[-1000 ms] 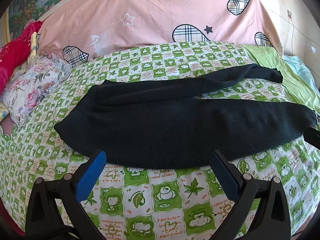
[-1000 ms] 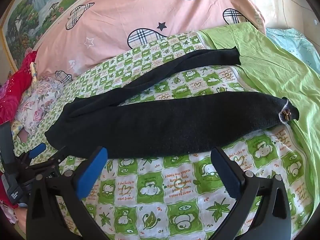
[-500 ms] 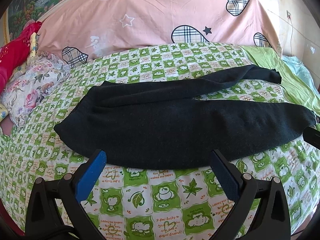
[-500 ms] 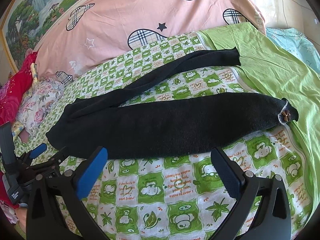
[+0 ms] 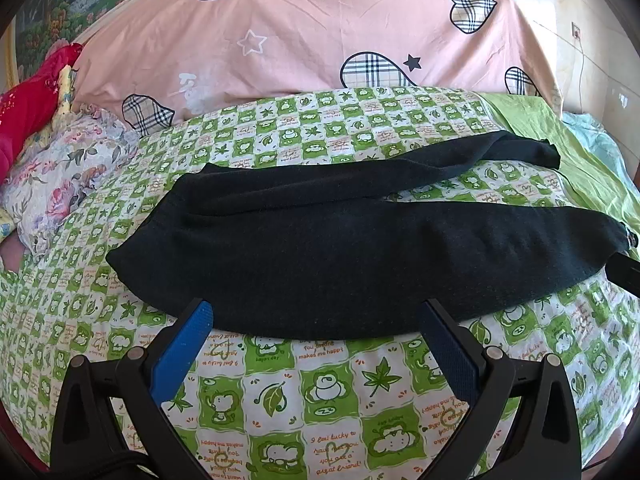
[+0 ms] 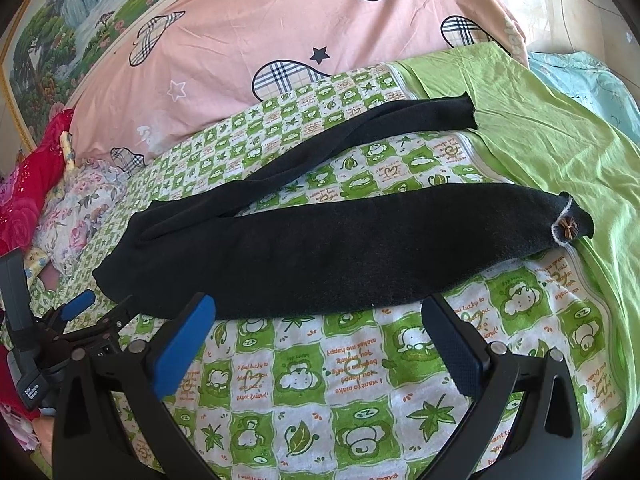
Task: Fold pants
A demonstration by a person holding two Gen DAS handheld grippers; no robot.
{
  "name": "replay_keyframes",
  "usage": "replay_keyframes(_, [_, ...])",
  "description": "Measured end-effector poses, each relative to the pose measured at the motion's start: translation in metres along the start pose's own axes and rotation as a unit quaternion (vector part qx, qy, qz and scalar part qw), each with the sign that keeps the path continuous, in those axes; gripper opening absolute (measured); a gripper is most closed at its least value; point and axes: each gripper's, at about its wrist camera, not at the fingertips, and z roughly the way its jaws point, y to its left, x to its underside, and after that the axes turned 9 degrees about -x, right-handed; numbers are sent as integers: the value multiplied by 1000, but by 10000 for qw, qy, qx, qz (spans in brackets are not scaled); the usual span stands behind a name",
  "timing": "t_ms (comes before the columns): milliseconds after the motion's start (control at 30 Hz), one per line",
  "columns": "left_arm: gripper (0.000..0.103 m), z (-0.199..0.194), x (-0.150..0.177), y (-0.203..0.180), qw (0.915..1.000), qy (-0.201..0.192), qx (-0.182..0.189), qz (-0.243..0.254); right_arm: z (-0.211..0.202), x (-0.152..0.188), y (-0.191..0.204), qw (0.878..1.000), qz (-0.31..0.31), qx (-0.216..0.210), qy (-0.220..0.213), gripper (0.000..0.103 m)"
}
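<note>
Left wrist view: I am holding my left gripper (image 5: 316, 312) wide open, gripping nothing, its blue pads (image 5: 182, 350) hovering at the near edge of the black pants (image 5: 340, 256), which are lying spread across the green-checked bedsheet (image 5: 320, 400). My right gripper (image 6: 318, 308) is gaping equally wide, empty, just before the nearer leg, near the bed's front edge.

Bare checked sheet (image 5: 320, 392) lies before pants (image 5: 340, 256).
</note>
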Motion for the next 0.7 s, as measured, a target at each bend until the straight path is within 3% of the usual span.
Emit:
replay_keyframes(333, [103, -3, 1, 0, 10000, -18, 45, 6, -3, -1, -1, 10000, -3, -25, -70, 103])
replay_keyframes(533, [103, -6, 3, 0, 9999, -31, 114, 42, -8, 1, -3, 9993, -29, -143, -356, 103])
replay_keyframes(700, [103, -4, 0, -5, 9997, -34, 202, 161, -5, -1, -2, 10000, 19, 58, 43, 103])
